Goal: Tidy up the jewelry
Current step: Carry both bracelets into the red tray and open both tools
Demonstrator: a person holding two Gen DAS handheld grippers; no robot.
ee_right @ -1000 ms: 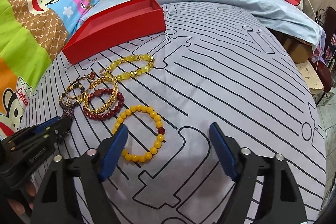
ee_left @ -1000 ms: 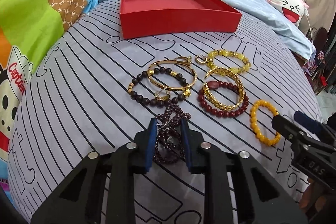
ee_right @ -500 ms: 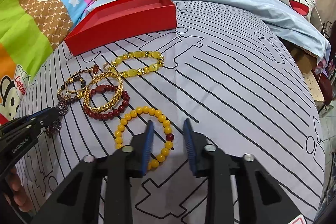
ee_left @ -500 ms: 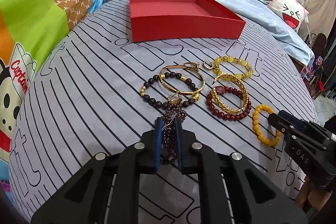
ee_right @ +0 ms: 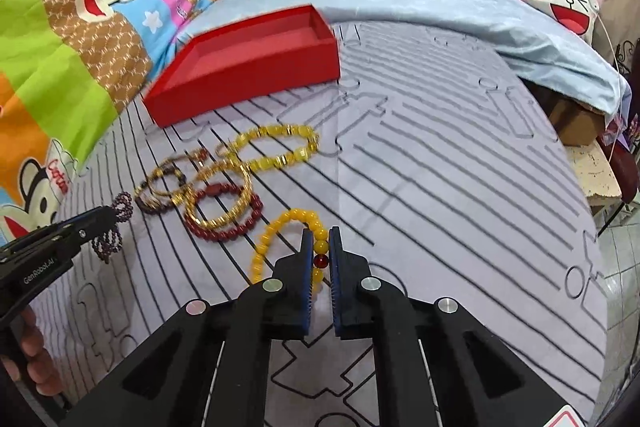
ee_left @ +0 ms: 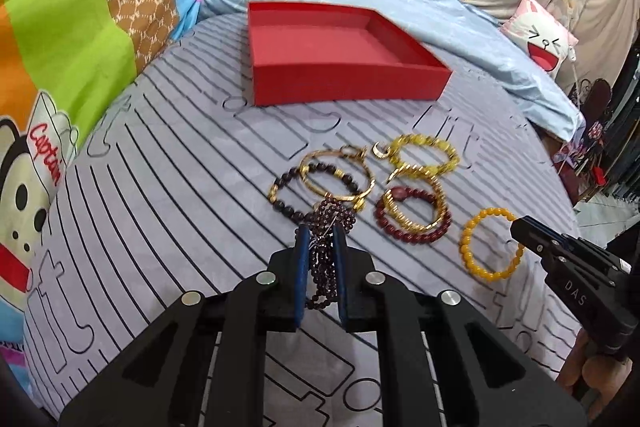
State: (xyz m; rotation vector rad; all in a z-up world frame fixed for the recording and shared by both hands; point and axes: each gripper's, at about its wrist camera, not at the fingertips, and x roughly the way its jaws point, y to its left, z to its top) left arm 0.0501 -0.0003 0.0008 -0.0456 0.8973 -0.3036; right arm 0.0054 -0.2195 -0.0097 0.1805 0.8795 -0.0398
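Fingers of the left gripper (ee_left: 320, 247) clench the dark purple bead string (ee_left: 326, 259), those of the right gripper (ee_right: 320, 251) the orange bead bracelet (ee_right: 288, 227); dangling loops could snag the bracelet pile (ee_left: 360, 187) at twelve o'clock. Beyond it on the bed (ee_left: 160, 207), the red box (ee_left: 340, 83) sits open, unobstructed.

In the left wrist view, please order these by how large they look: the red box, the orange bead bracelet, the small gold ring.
1. Red box, though it lies farthest from the camera.
2. Orange bead bracelet, a far smaller loop.
3. Gold ring, smallest, though it lies farther back than the bracelet.
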